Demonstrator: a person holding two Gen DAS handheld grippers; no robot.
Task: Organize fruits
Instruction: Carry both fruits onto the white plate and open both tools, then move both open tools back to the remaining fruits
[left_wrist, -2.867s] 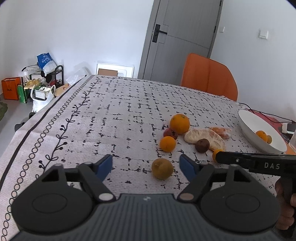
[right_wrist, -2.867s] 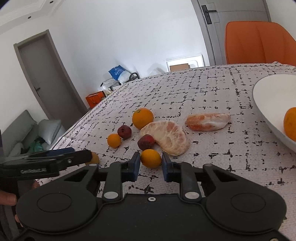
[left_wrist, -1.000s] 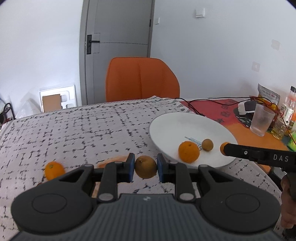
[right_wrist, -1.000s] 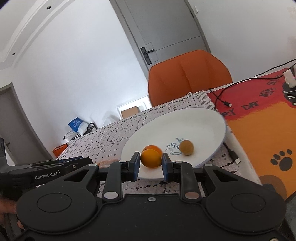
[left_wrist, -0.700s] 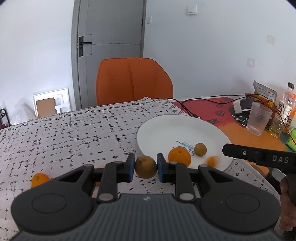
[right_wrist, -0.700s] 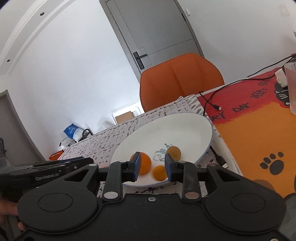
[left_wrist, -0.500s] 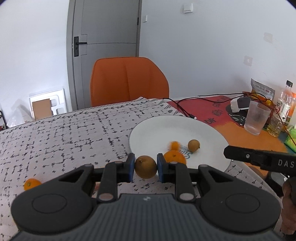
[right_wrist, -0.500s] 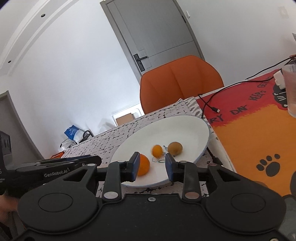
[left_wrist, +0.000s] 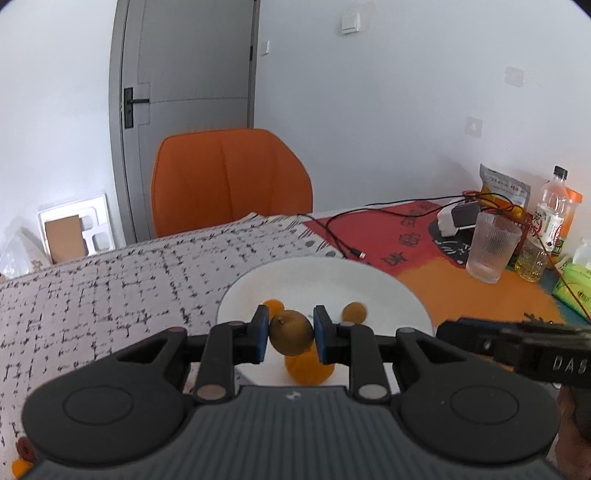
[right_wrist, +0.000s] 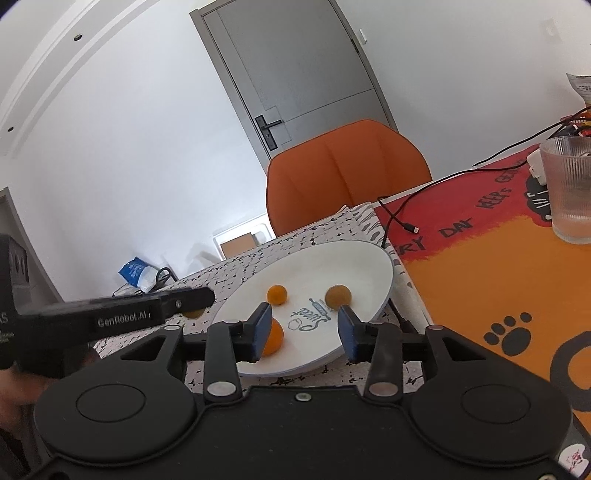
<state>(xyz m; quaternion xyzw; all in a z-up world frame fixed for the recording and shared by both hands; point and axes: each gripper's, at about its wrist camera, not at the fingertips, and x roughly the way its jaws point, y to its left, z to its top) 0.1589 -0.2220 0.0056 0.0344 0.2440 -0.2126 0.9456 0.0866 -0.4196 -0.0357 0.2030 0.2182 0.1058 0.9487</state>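
Left gripper (left_wrist: 291, 334) clamps a round brownish-yellow fruit (left_wrist: 291, 332), dull skin, small stem, over the near edge of the white plate (right_wrist: 365, 258). Right gripper (right_wrist: 304, 326) wide, holding nothing. In the plate: big orange (right_wrist: 274, 336), small orange (right_wrist: 277, 294), small brown fruit (right_wrist: 338, 296).

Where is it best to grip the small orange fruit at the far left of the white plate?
Probably across the middle of the small orange fruit, coming from above with the right gripper, whose jaws are open. It is round and sits apart from the brown fruit and large orange, so any pair of opposite sides serves.
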